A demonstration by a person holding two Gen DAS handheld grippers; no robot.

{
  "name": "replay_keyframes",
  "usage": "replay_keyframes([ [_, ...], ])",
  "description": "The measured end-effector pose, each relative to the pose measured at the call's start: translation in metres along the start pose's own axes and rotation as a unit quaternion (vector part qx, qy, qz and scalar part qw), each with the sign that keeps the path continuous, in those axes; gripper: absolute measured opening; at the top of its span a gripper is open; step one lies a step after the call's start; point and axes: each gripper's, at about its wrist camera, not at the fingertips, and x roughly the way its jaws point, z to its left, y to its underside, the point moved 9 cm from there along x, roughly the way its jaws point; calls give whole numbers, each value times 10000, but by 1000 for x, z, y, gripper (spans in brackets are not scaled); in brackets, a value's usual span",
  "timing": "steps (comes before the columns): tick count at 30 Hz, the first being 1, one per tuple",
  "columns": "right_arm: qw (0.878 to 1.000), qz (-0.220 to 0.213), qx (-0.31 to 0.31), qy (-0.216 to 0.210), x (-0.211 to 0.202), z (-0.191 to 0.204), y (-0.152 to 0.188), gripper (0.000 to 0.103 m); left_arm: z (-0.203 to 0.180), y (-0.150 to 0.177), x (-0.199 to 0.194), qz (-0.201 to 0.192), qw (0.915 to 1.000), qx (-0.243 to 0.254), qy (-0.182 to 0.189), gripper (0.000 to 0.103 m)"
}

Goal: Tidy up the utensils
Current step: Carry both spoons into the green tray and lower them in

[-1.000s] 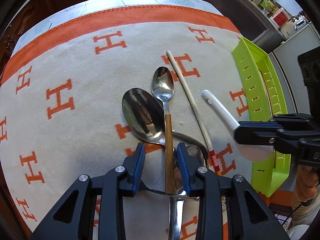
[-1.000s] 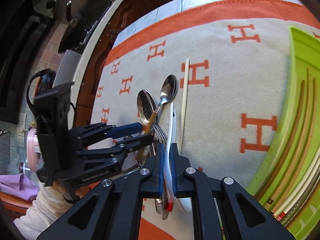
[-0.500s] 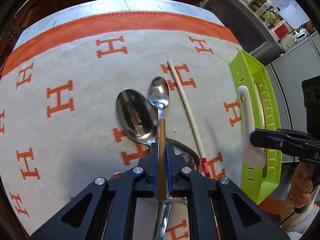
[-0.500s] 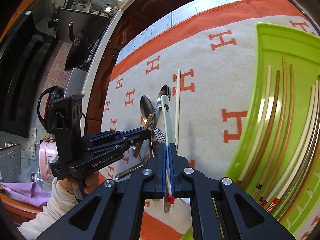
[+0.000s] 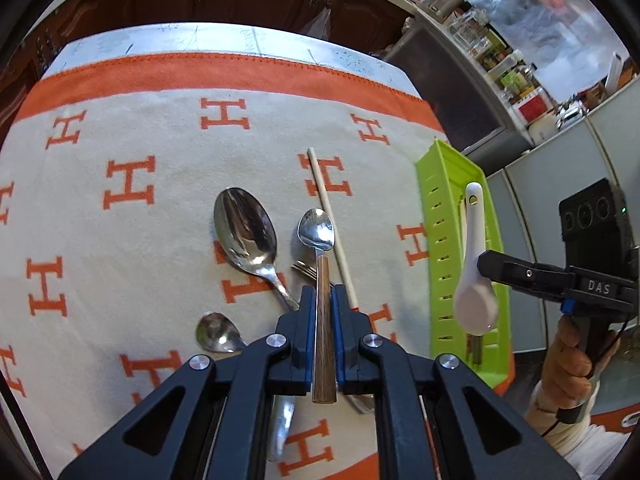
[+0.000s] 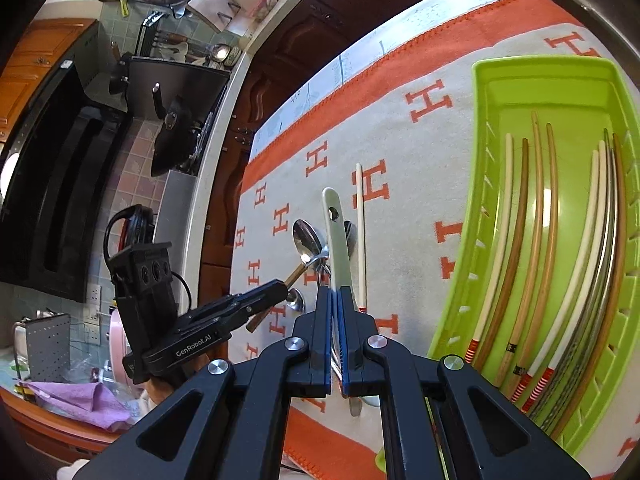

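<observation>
Your left claw (image 5: 323,320) is clamped on the wooden handle of a small spoon (image 5: 318,232), its steel bowl pointing straight ahead of the fingertips. Just left of that claw's tips a big spoon (image 5: 246,232) lies on the cloth (image 5: 120,280); a second small spoon (image 5: 218,334) sits nearer, lower left. A fork (image 5: 306,269) shows under the held spoon, and a chopstick (image 5: 332,228) lies just right of it.

Your right claw (image 6: 335,320) is clamped on a white soup spoon (image 6: 338,240), handle pointing ahead. Right of this claw sits the green tray (image 6: 500,76), holding several chopsticks (image 6: 536,240). From the left view, the soup spoon hangs above the tray's near wall.
</observation>
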Motion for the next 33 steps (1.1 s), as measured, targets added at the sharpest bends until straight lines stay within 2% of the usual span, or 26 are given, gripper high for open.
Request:
replay_keyframes([
  [5,9998,-121,132,-44,-16,-8,3,4,-2,6,3,11,9996,-216,189,5],
  [12,9994,-272,203,-90,-40,-17,3,4,-15,-1,-17,-212,9983,-291,461,5],
  [21,9970,-522,569,37,-84,-43,9,4,-70,-8,-39,-411,9965,114,726,5],
  [25,9943,-554,836,364,-102,-74,24,4,-100,-9,-27,-376,9953,288,845,5],
  [30,9851,-630,991,1260,-118,-116,46,5,-139,-5,4,-217,9945,545,864,5],
  [33,9787,-806,901,1657,-129,-129,57,19,-155,1,26,-102,9945,702,769,5],
])
